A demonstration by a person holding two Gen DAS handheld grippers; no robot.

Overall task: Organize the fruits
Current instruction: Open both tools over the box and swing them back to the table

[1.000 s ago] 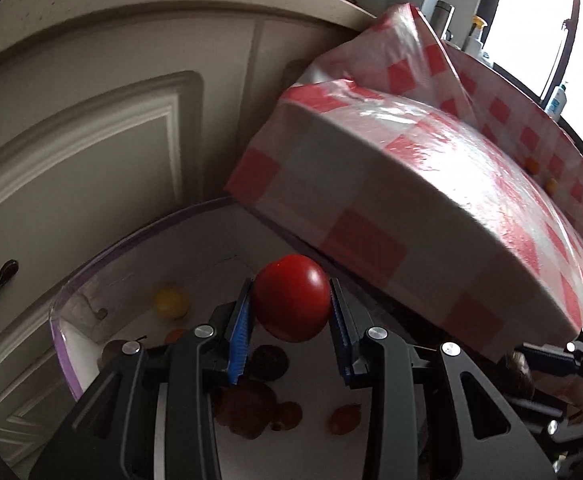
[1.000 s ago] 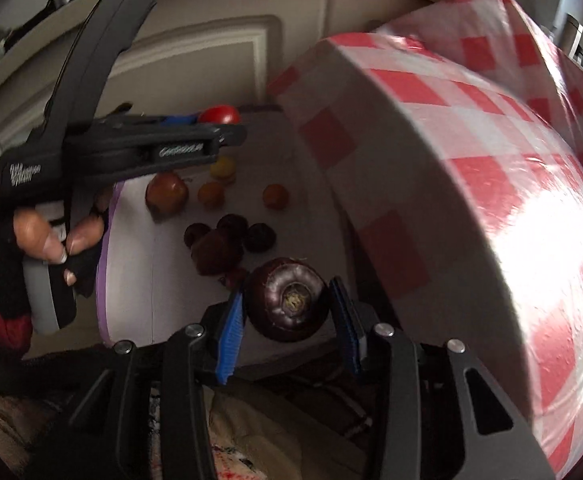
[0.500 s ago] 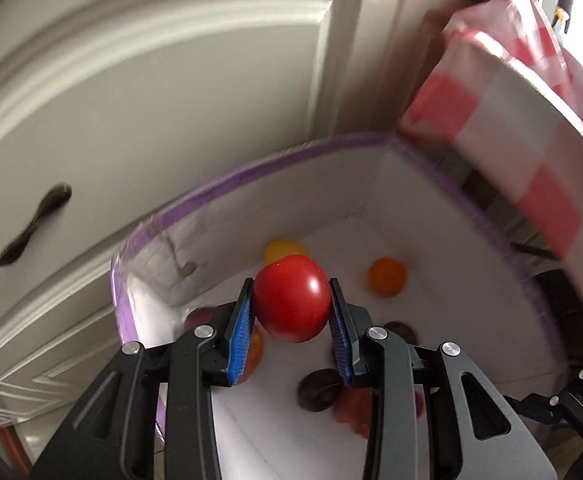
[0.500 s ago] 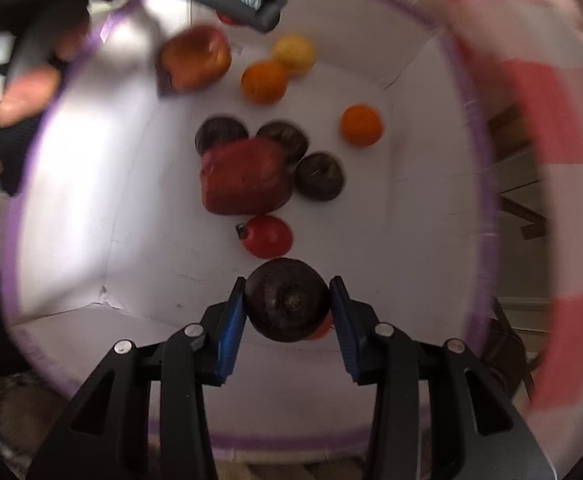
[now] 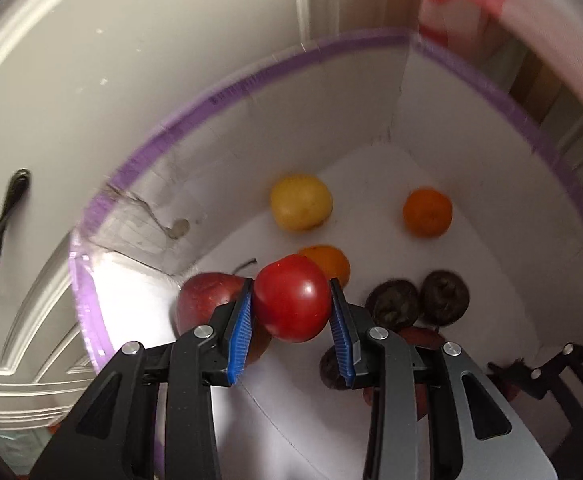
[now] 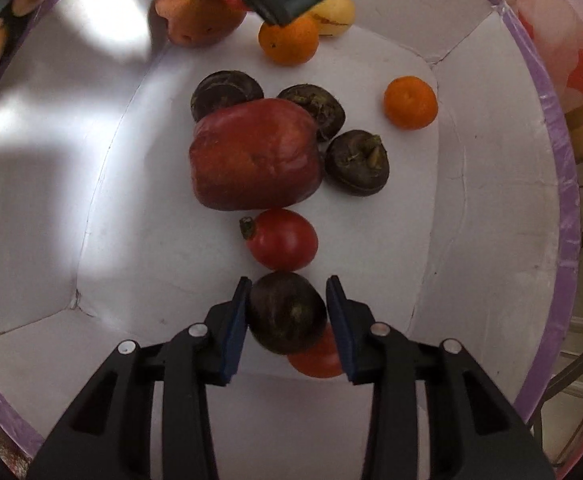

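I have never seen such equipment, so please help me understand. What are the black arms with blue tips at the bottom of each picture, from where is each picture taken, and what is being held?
They are hand-held grippers: a person holds one in each hand, and a wide-angle camera on each looks forward along its two fingers. One picture comes from the left gripper, the other from the right gripper. Both look down into a white box with a purple rim. The left gripper is shut on a red tomato; the right one is shut on a dark purple fruit. In the box lie two small oranges, a yellow fruit, a big red fruit, another tomato and more dark fruits.
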